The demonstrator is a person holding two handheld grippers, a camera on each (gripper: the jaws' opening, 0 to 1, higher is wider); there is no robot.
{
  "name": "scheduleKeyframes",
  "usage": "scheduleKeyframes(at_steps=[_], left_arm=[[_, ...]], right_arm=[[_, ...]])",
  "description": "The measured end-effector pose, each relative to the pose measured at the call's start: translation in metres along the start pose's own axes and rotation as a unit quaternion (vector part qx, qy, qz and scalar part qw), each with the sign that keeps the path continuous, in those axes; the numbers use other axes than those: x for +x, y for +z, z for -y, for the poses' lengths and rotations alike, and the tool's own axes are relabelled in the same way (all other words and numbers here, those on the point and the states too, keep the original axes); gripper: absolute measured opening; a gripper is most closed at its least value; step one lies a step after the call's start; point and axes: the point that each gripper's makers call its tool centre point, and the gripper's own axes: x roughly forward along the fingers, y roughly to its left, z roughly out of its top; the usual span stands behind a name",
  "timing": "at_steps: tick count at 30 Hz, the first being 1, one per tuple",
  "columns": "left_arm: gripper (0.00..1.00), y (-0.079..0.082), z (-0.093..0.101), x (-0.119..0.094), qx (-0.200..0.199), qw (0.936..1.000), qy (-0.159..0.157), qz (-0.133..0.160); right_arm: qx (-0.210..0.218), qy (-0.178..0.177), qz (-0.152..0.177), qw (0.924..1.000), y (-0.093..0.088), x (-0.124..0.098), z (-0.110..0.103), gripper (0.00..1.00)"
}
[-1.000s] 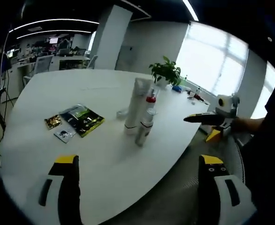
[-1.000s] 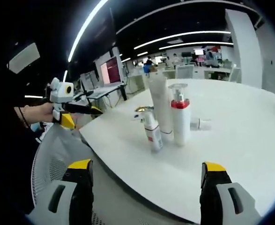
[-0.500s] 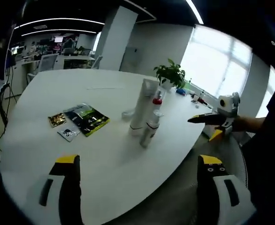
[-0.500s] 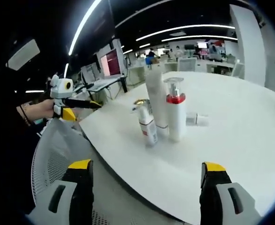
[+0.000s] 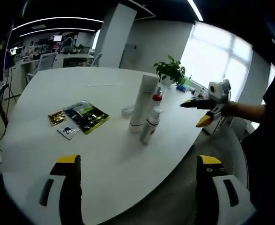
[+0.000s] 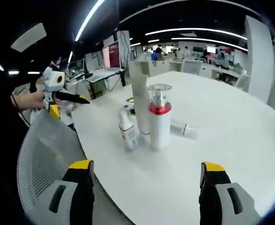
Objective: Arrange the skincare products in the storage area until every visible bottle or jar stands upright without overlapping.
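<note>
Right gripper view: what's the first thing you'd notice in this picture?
The cluster of bottles near the edge of the big white table: a tall white tube, a pump bottle with a red collar in front of it, and a small bottle beside them, all upright. A little bottle lies on its side behind them. At the left, a hand holds the other gripper off the table's edge.

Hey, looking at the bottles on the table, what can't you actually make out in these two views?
- Labels on the small bottle and pump bottle: too small and blurred in both views.
- Lying tube: in the left gripper view, mostly hidden behind the tall tube.
- Packets: print too small to read.
- Left gripper and right gripper: far off; seen sidelong from across the table.
</note>
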Motion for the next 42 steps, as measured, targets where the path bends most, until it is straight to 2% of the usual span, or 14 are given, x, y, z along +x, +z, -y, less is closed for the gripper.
scheduleKeyframes(at_steps=[5,11,19,32,42], left_arm=[[0.95,-0.002,0.000,0.001,-0.002,1.0000,0.002,-0.005],[0.95,0.000,-0.002,0.000,-0.010,0.9999,0.006,0.000],[0.95,-0.003,-0.005,0.001,-0.014,0.9997,0.013,-0.012],[0.93,-0.005,-0.008,0.002,-0.033,0.9991,0.019,-0.018],[0.94,-0.006,-0.006,0.004,-0.041,0.9988,0.014,-0.024]], right_arm=[[-0.025,0.004,-0.016,0.9996,0.004,0.009,0.019,0.90],[-0.039,0.004,-0.025,0.9989,0.009,0.020,0.041,0.89],[-0.087,0.010,-0.062,0.9942,0.007,0.040,0.069,0.86],[-0.129,0.039,-0.086,0.9871,0.016,0.075,0.086,0.81],[-0.139,0.051,-0.097,0.9842,0.018,0.095,0.102,0.79]])
